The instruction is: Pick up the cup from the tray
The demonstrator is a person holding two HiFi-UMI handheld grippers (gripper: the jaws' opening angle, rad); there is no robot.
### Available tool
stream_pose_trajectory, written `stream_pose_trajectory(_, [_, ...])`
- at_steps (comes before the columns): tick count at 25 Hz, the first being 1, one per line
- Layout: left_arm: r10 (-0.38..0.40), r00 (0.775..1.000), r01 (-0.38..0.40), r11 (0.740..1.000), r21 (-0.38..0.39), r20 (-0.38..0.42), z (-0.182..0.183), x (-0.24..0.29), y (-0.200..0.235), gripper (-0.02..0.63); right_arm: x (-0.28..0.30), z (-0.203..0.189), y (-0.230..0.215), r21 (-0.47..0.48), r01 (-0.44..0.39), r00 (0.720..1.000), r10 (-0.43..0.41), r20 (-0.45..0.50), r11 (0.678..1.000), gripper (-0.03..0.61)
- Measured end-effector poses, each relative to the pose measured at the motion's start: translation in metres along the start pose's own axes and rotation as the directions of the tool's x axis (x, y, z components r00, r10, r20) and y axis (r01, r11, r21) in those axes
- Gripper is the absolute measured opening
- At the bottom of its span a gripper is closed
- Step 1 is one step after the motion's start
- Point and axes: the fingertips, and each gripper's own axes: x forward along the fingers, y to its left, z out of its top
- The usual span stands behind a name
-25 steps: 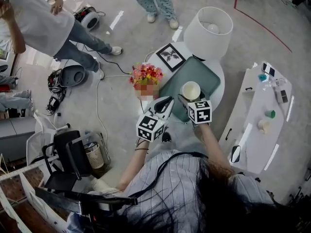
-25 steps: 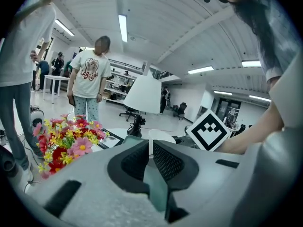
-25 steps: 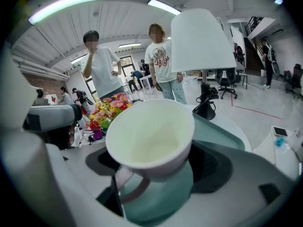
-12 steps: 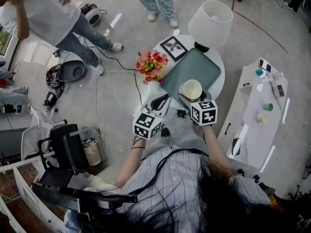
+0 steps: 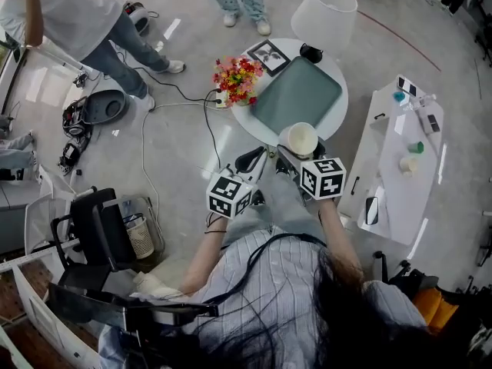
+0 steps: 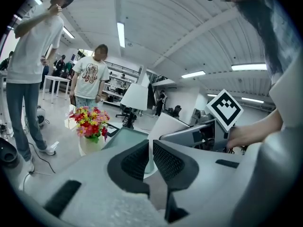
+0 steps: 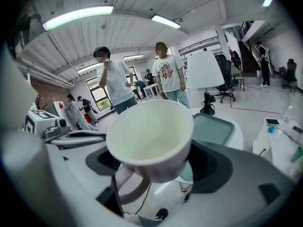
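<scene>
Cup, the only one, is clamped between the jaws of the right tool, clear of the single green tray, at the round tabletop's near edge. Left tool alongside, jaws almost together, empty. Beyond the tray are one lamp, one flower bunch and one framed picture. Two people stand past them.

Cream, handled cup, upright and aloft, just off the near edge of the grey-green tray lying flat on a round tabletop.
</scene>
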Motion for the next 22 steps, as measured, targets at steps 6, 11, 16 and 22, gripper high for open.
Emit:
stream_pose_trajectory(6, [-0.037,0.999,0.038,0.999,-0.032,0.014,-0.011,-0.004,-0.024,0.017,-0.031,-0.015,0.006,-0.002,0.025,1.000,-0.025,0.000,1.000,0.410])
stream_pose_trajectory(11, [-0.059,0.998,0.060,0.998,-0.025,0.018,-0.011,-0.006,-0.043,0.017,-0.050,-0.024,0.011,-0.002,0.028,1.000,-0.028,-0.004,1.000,0.410])
stream_pose_trajectory(16, [-0.038,0.998,0.039,0.999,-0.034,0.040,-0.009,-0.011,-0.052,0.017,-0.059,-0.029,0.015,-0.017,0.002,1.000,-0.002,-0.010,1.000,0.410])
stream_pose_trajectory(22, [-0.012,0.998,0.014,0.999,-0.043,0.057,-0.012,-0.016,-0.082,0.017,-0.084,-0.046,0.014,-0.032,-0.045,0.999,0.044,-0.026,0.998,0.410])
